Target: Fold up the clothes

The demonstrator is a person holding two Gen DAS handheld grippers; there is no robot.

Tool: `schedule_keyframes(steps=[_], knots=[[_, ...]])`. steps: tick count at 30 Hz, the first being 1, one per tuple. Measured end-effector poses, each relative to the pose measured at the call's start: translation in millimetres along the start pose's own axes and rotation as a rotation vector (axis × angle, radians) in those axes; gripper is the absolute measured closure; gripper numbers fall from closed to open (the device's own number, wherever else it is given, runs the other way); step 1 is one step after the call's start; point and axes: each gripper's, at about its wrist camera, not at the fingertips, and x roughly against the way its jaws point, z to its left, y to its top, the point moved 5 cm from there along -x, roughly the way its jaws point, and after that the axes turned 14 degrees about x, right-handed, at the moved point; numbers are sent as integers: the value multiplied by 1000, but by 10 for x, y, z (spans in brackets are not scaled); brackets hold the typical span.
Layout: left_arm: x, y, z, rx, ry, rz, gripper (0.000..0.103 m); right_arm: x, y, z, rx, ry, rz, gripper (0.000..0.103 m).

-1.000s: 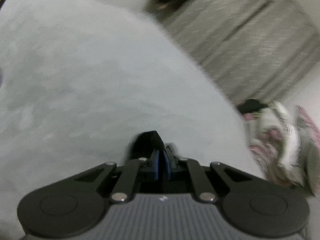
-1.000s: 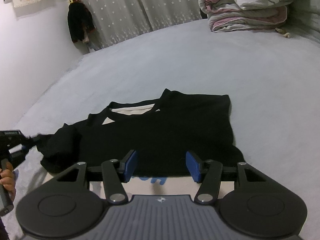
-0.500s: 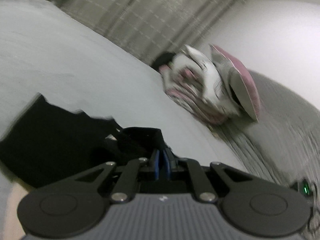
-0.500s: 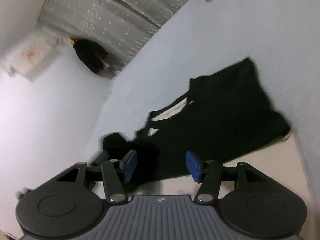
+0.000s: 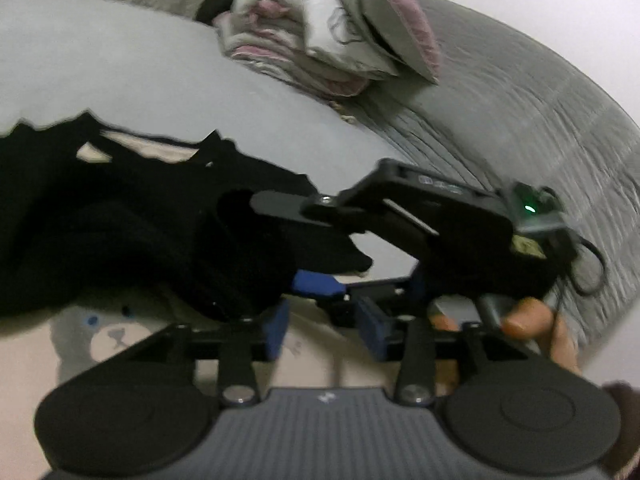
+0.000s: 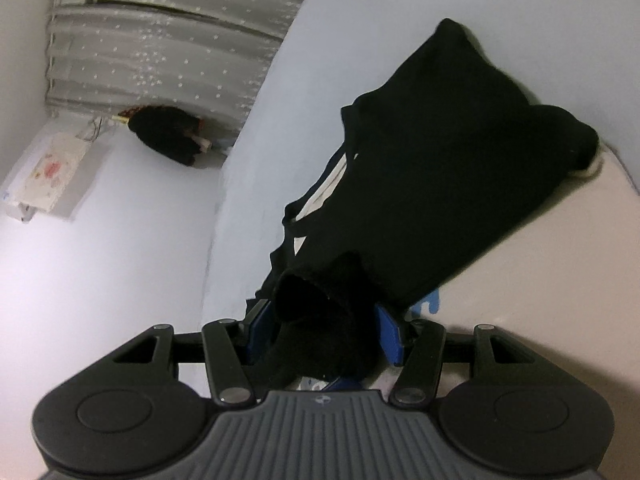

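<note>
A black garment with cream panels lies on the pale grey bed; its cream front with a bear print shows below. My left gripper is open, with no cloth between its blue pads, just right of a bunched black sleeve. The right gripper's body crosses right in front of it. In the right wrist view the garment stretches away, and my right gripper has the black sleeve bunched between its parted blue pads.
Folded pink and white bedding sits on a grey quilt at the back. Starred grey curtains, a dark item hanging by them and a white wall stand left of the bed.
My left gripper has opened and let go of the black sleeve. My right gripper has moved in over that sleeve, which now sits between its pads. Both views swung sharply.
</note>
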Motion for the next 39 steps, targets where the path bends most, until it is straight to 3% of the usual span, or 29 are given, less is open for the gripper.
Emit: schedule_keyframes(steps=[4,10,14,18,22,25,28,29,30,31,35,39], knots=[[235,154,91,21,37,-63,49,10,16,-26,-18,-2,-17,48],[543,396,368,102,121,-177,48,122,43,-62,-48,-5,-50,47],[500,442,438,150,104,-194,52,138,38,-101,-97,21,-55,47],[154,352,353,160,59,-134,54,164,14,-123,-123,21,-51,47],[-231,113,232,92,69,-7,54,203,11,-173,-150,9,-47,47],[-259,30,111,-15,86,17,54,195,-10,-162,-116,-21,-38,48],[-138,77,129,-9,78,16,52,133,-55,-66,-12,-82,-23,53],[-72,104,144,-3,81,3,51,109,-70,-23,35,-111,-16,59],[-5,132,158,3,85,-11,51,72,-86,27,93,-146,0,81],[78,179,180,10,91,-31,50,34,-101,77,152,-183,16,94],[508,468,390,76,146,-167,48,-32,-45,331,334,-242,24,95],[1003,750,821,216,233,-350,49,13,145,573,409,-238,-20,95]])
